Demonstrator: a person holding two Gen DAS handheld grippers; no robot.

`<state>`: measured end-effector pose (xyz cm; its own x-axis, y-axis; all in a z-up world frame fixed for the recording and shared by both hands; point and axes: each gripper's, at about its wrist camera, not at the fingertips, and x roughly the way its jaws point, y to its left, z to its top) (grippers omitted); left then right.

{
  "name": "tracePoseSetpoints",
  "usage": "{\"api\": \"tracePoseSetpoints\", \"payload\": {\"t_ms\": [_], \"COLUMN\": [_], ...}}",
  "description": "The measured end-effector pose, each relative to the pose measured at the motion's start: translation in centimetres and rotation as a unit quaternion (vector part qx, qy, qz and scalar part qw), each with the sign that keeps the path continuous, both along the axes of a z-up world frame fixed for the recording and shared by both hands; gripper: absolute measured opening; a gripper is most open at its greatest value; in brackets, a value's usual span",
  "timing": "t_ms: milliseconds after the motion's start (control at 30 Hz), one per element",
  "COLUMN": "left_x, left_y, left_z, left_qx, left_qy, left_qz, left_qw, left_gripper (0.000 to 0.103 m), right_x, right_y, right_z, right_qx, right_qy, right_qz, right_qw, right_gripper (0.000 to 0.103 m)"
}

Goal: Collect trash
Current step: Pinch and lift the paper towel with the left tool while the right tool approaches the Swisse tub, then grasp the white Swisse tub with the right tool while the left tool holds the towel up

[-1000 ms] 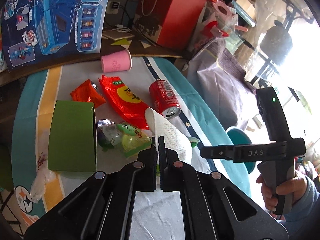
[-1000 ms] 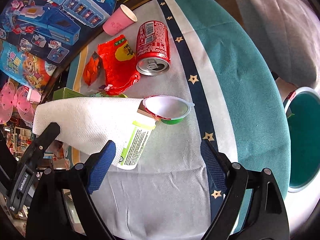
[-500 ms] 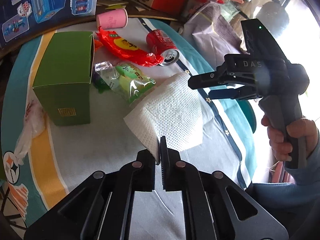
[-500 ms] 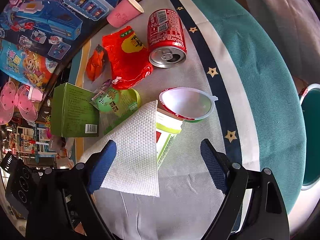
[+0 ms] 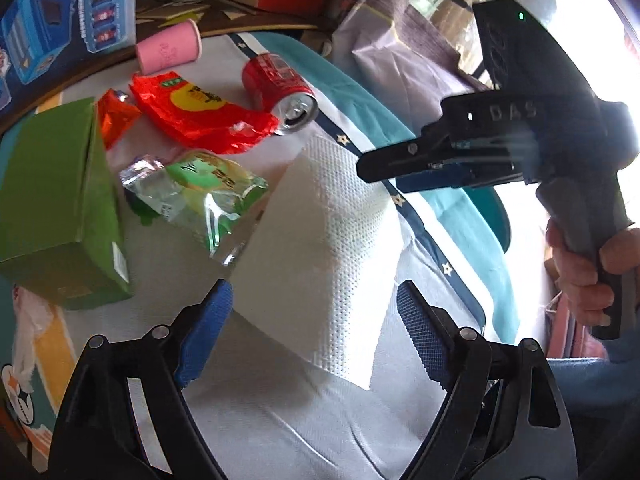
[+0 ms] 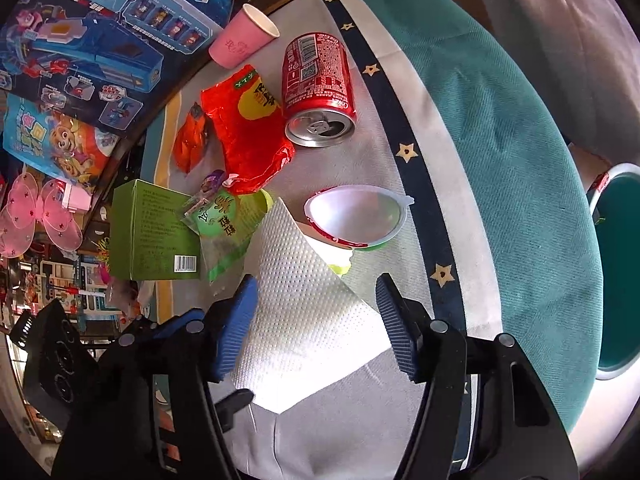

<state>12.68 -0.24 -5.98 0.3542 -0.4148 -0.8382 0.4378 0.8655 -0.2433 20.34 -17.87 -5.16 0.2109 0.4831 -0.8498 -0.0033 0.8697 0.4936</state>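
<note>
A white paper towel (image 5: pixel 320 240) lies loose on the tablecloth, partly draped over a small plastic cup (image 6: pixel 356 216). My left gripper (image 5: pixel 314 320) stands just above the towel's near edge, its jaws opening wide and touching nothing. My right gripper (image 6: pixel 316 316) hovers over the same towel (image 6: pixel 304 320) with the sheet between its blue pads; its jaws are closing but not pressing on it. In the left wrist view the right gripper (image 5: pixel 380 176) reaches in from the right, held by a hand (image 5: pixel 584 280).
Behind the towel lie a red can (image 6: pixel 318 92), a red wrapper (image 6: pixel 244 120), an orange wrapper (image 6: pixel 192 140), a pink paper cup (image 6: pixel 244 38), a green snack bag (image 6: pixel 228 224) and a green box (image 6: pixel 152 232). A teal bin (image 6: pixel 616 268) stands beyond the table's right edge.
The left gripper came down with the towel pinched, then its jaws spread and let it go. The towel now lies flat. The right gripper's jaws have narrowed around it.
</note>
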Motion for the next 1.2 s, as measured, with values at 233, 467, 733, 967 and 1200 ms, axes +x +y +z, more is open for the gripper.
{"api": "tracePoseSetpoints", "payload": {"t_ms": [233,467,733,967,1200], "left_x": [0.6,-0.9,-0.8,-0.4,0.0], "left_y": [-1.1,0.5,4.1,5.7,5.9], "left_z": [-2.3,0.4,4.8,6.4,5.9], "left_qx": [0.014,0.010,-0.017,-0.017,-0.012], "left_qy": [0.027,-0.001,-0.045,-0.062,-0.055], "left_qz": [0.000,0.021,0.087,0.120,0.125], "left_qw": [0.9995,0.9997,0.9950,0.9907,0.9906], "left_gripper": [0.036,0.006,0.003,0.003,0.003], "right_x": [-0.6,-0.8,-1.0,0.0,1.4], "right_y": [-1.6,-1.6,-0.3,2.3,5.0], "right_z": [-0.2,-0.4,0.0,-1.4,-4.1], "right_qx": [-0.005,0.002,0.006,0.011,0.021], "right_qy": [0.001,0.001,-0.002,0.011,0.031], "right_qz": [-0.015,-0.018,-0.009,0.006,0.020], "right_qw": [1.000,1.000,1.000,1.000,0.999], "right_gripper": [0.059,0.059,0.060,0.060,0.061]}}
